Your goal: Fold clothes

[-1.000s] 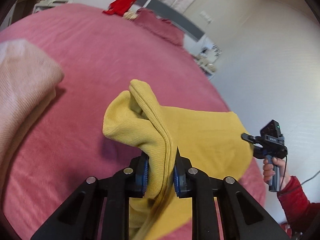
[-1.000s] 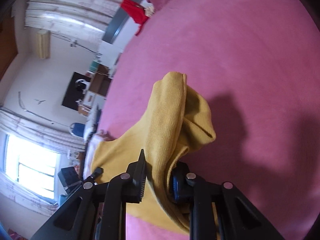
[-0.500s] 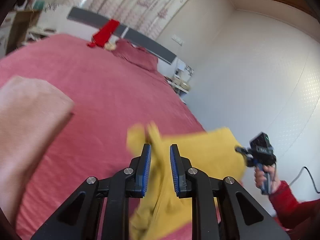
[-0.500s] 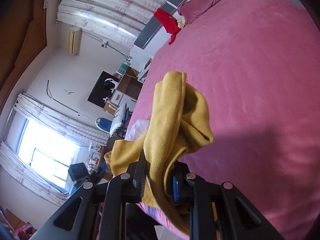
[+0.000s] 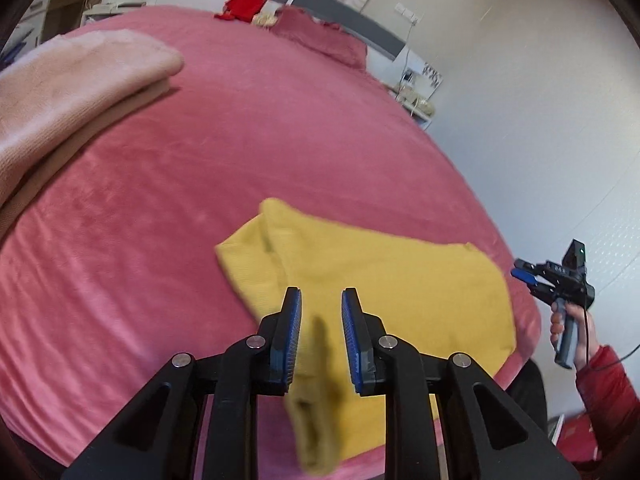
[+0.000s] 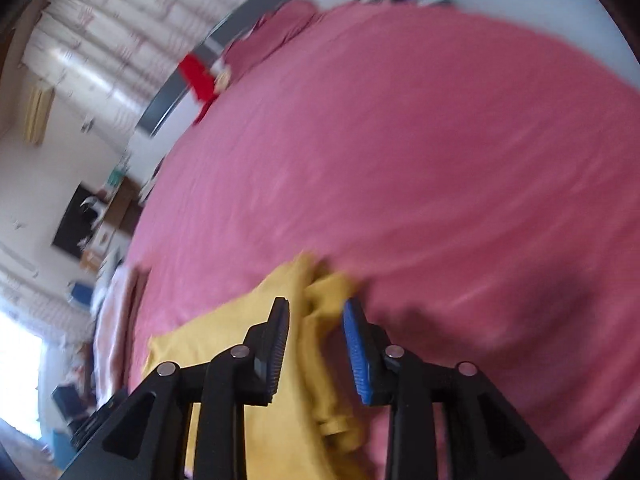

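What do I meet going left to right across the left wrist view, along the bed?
Folded pink garment → yellow garment lying on the pink bedspread → right gripper held in a hand past the bed's edge.

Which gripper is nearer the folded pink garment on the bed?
Left. The left gripper hangs over the yellow garment, with the pink garment just beyond; the right gripper is past the yellow garment's far edge.

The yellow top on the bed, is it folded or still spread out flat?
Folded, roughly. The yellow top lies doubled over on the bed, with a bunched fold at its left end; both grippers are open.
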